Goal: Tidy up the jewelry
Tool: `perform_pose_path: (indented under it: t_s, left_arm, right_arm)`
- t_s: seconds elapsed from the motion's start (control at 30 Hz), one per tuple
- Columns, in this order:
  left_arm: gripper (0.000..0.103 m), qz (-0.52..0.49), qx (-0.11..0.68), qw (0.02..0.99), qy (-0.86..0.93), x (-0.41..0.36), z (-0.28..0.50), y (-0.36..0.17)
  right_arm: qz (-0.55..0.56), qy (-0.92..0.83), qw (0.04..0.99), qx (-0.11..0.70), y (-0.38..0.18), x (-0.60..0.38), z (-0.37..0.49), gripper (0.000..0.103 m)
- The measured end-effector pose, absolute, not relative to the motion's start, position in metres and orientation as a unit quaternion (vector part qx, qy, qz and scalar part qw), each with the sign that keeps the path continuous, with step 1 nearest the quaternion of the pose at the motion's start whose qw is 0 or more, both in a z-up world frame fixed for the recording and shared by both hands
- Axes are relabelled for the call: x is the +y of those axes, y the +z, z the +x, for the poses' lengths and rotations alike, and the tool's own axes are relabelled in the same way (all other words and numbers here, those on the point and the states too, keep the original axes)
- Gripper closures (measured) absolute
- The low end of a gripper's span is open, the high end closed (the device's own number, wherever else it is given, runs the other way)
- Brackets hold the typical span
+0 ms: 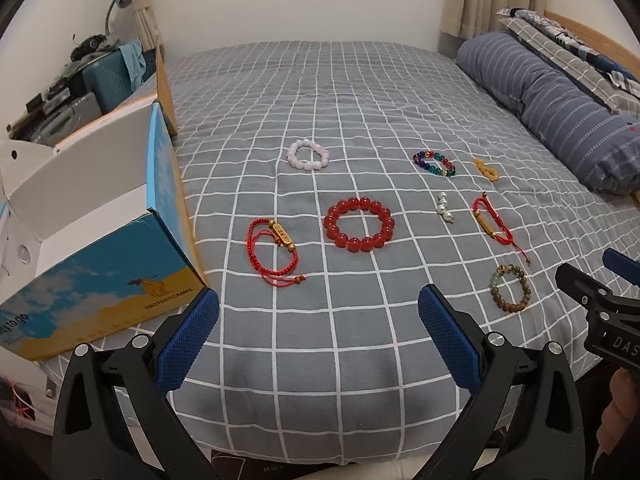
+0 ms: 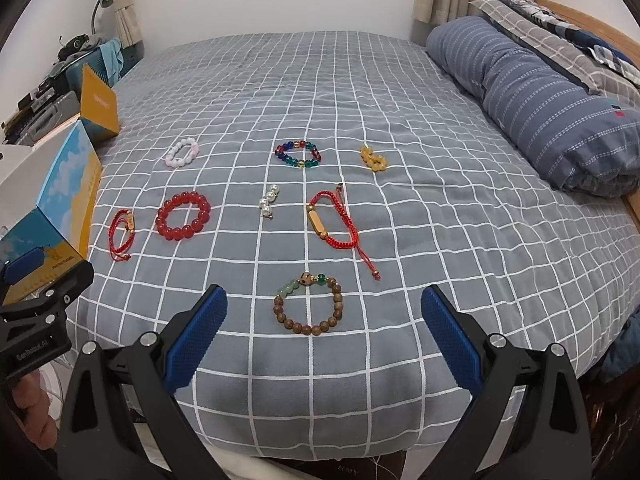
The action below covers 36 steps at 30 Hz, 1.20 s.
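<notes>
Right wrist view has the right tool [image 2: 322,320] gaping wide over the wooden bead bracelet [image 2: 308,304], so I'd drop straight down and pinch one side of the loop.

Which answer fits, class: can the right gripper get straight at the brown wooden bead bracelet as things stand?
Probably yes. The right gripper is open, and the brown wooden bead bracelet lies flat on the bedspread just ahead, between its fingers, with nothing in between.

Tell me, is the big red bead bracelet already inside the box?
No, the red bead bracelet lies on the bedspread, to the right of the open box and apart from it.
</notes>
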<state>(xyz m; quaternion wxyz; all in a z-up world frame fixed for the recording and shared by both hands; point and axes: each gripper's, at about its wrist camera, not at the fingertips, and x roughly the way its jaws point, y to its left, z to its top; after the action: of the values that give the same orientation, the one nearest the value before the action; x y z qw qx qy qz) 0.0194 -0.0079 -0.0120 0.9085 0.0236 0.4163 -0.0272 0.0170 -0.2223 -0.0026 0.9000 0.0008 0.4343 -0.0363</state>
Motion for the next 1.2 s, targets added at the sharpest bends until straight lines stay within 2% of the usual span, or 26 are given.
perform_pose_path:
  t_s: [1.2]
  left_arm:
    - [0.006, 0.027, 0.433, 0.901, -0.015, -0.008, 0.03, -0.014]
  right_arm:
    - [-0.005, -0.024, 0.898, 0.438, -0.006, -0.215, 0.028, 0.009]
